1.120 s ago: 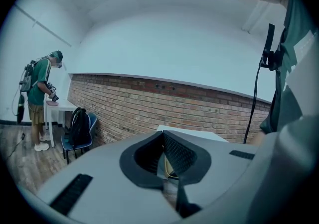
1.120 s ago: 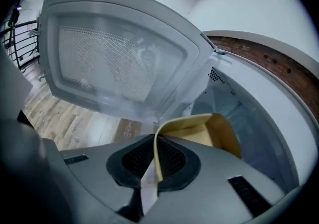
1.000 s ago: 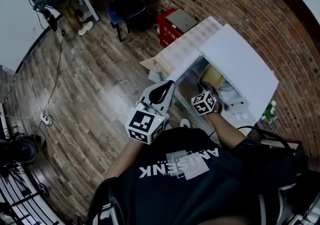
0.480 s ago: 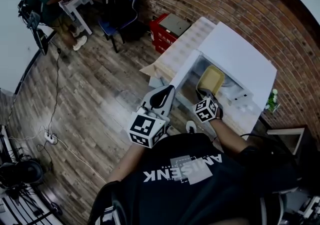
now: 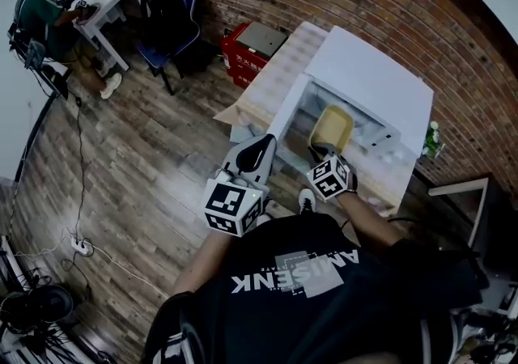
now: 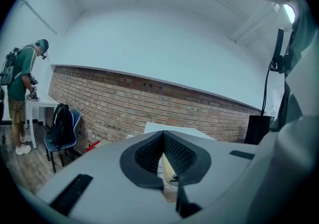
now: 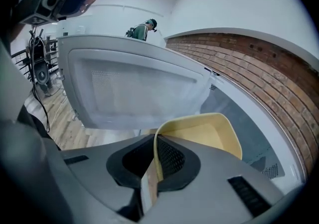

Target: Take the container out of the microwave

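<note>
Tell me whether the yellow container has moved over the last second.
Yes. The yellow container, pinched at its rim by the right gripper, has come out from under the microwave top, toward its open front.

The right gripper [image 5: 321, 150] holds the yellow container [image 5: 333, 124] by its near edge at the mouth of the white microwave [image 5: 372, 79]. The microwave door [image 5: 288, 114] stands open, and the left gripper [image 5: 260, 146] hangs beside it.

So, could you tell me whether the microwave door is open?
Open: the door stands swung aside, baring the cavity behind the yellow container.
</note>
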`<state>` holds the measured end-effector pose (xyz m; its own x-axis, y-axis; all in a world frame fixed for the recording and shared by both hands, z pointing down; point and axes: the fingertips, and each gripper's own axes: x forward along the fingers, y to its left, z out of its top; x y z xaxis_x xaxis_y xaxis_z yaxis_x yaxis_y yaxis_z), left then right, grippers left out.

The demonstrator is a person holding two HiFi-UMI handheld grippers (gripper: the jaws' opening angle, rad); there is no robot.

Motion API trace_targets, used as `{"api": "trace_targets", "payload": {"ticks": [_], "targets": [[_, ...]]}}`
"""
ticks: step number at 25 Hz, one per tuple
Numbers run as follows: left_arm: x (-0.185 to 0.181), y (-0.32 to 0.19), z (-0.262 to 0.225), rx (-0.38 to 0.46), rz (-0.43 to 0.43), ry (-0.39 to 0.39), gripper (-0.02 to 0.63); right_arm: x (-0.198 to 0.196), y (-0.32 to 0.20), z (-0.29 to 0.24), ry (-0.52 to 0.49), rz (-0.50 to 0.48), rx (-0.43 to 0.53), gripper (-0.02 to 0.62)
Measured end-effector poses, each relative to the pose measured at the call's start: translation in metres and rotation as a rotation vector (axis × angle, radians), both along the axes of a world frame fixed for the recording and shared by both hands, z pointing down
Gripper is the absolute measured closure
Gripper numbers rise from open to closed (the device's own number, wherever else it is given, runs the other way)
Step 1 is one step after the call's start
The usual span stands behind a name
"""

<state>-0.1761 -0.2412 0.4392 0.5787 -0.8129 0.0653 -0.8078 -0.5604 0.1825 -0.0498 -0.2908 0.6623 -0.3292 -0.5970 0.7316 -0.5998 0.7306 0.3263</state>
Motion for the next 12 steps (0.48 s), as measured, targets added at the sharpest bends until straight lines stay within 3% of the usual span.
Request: {"api": "trace_targets", "payload": {"ticks": [4, 12], "targets": [[0.005, 0.002, -0.002, 0.018, 0.031, -0.021, 0.594, -0.003, 0.012, -0.011, -0.021, 0.011, -0.016, 0.546], [0.010, -0.001, -0.003, 0.019, 0.077, 0.025, 0.595, -0.013, 0.033, -0.049, -0.080, -0.023, -0.004, 0.546]]}}
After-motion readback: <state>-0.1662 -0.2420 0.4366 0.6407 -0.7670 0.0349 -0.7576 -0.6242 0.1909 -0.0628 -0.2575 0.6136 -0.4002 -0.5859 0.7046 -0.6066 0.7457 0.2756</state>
